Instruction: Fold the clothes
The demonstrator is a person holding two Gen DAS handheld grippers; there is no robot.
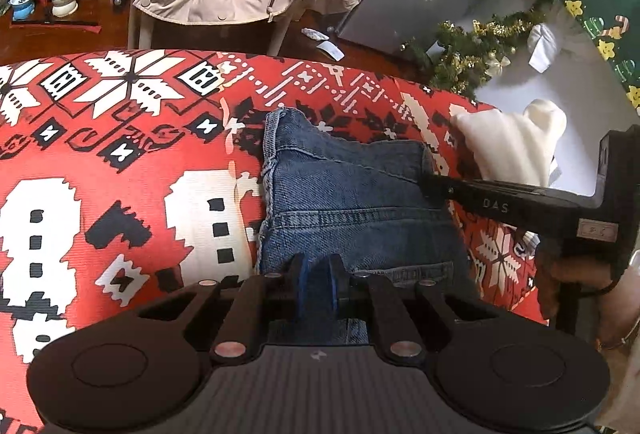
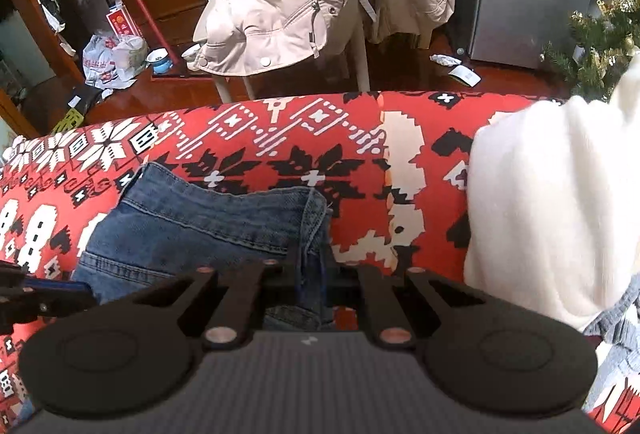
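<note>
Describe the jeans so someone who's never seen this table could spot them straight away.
Find the red patterned tablecloth covering the table. On it, nearest the tongs, lies the folded blue denim. The only other garment there is a fluffy white sweater to its right; the denim is dark, flat and stitched.

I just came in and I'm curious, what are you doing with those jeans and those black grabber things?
A person is folding clothes with a grabber in each hand. The jeans lie folded up small on the red patterned tablecloth. The left gripper pinches their near edge, and the right gripper pinches their right edge. A white sweater waits beside them.
</note>
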